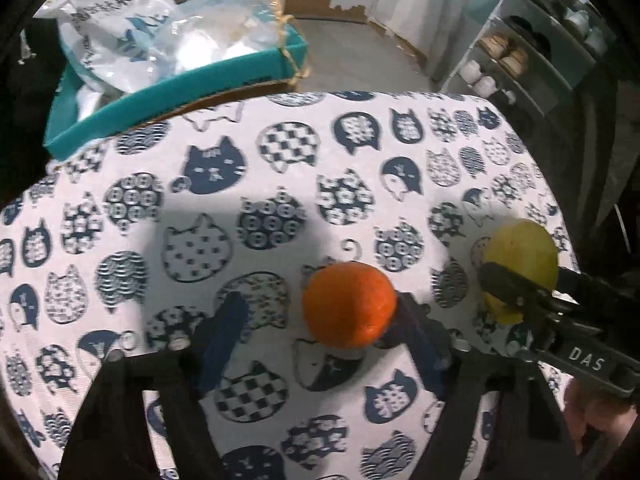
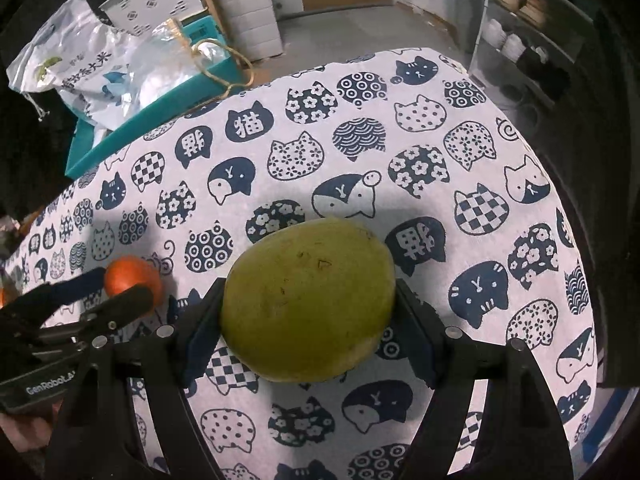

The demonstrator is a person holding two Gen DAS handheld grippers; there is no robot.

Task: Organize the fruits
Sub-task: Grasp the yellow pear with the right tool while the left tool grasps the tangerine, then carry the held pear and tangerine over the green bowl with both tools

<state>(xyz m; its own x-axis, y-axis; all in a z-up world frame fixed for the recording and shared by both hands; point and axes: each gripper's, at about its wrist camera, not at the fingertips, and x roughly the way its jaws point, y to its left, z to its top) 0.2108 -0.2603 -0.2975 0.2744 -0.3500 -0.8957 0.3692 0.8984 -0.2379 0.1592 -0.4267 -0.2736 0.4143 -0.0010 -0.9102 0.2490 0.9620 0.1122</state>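
Observation:
An orange (image 1: 349, 304) rests on the cat-print tablecloth (image 1: 280, 168) between the fingers of my left gripper (image 1: 320, 316). It touches the right finger; a gap shows at the left finger (image 1: 224, 328), so the jaws are open. My right gripper (image 2: 308, 316) is shut on a large yellow-green fruit (image 2: 308, 300), both pads pressed against its sides. That fruit also shows in the left wrist view (image 1: 520, 264), at the right, with the right gripper's fingers around it. The orange shows at the left of the right wrist view (image 2: 134, 276).
A teal tray (image 1: 168, 92) holding plastic bags (image 1: 152, 28) stands at the table's far left corner. The table's far edge drops to a grey floor (image 1: 360, 52). A shelf with cups and bowls (image 1: 520, 52) stands at the far right.

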